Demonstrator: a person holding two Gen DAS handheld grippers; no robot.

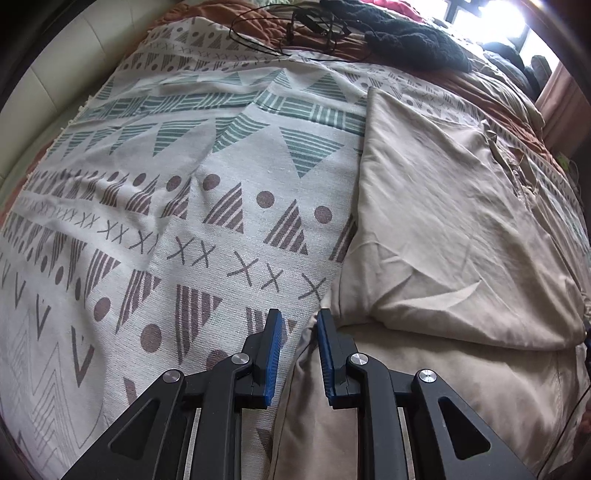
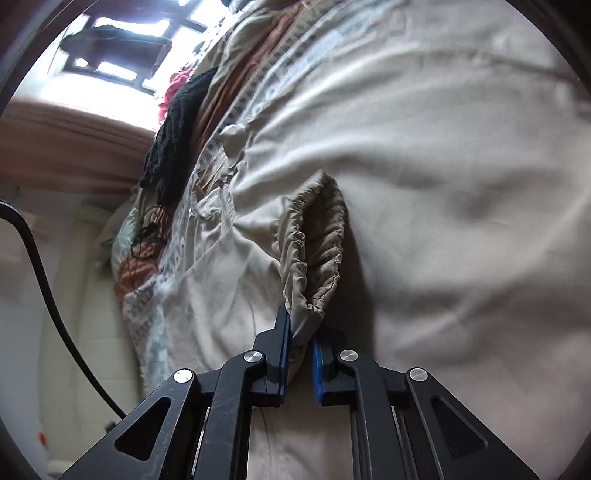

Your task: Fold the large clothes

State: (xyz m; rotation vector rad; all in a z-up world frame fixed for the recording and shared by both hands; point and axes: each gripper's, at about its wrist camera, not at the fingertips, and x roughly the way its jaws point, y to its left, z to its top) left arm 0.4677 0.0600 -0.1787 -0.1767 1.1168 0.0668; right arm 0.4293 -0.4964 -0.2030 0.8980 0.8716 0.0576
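A large beige garment (image 1: 443,229) lies rumpled on the right half of a bed, partly folded over itself. My left gripper (image 1: 299,317) hovers over the garment's left edge where it meets the patterned blanket (image 1: 192,177). Its blue pads (image 1: 275,343) stand a little apart with nothing pinched between them. In the right wrist view the same beige garment (image 2: 443,184) fills the frame. My right gripper (image 2: 301,328) is shut on its gathered elastic hem (image 2: 314,258), which rises bunched from between the blue pads (image 2: 285,354).
A dark knitted garment (image 1: 413,40) and tangled black cables (image 1: 295,29) lie at the far end of the bed on a rust-coloured cover. A bright window (image 1: 491,18) is beyond. A cream padded bed frame (image 1: 44,85) runs along the left. A black cable (image 2: 40,266) hangs at left.
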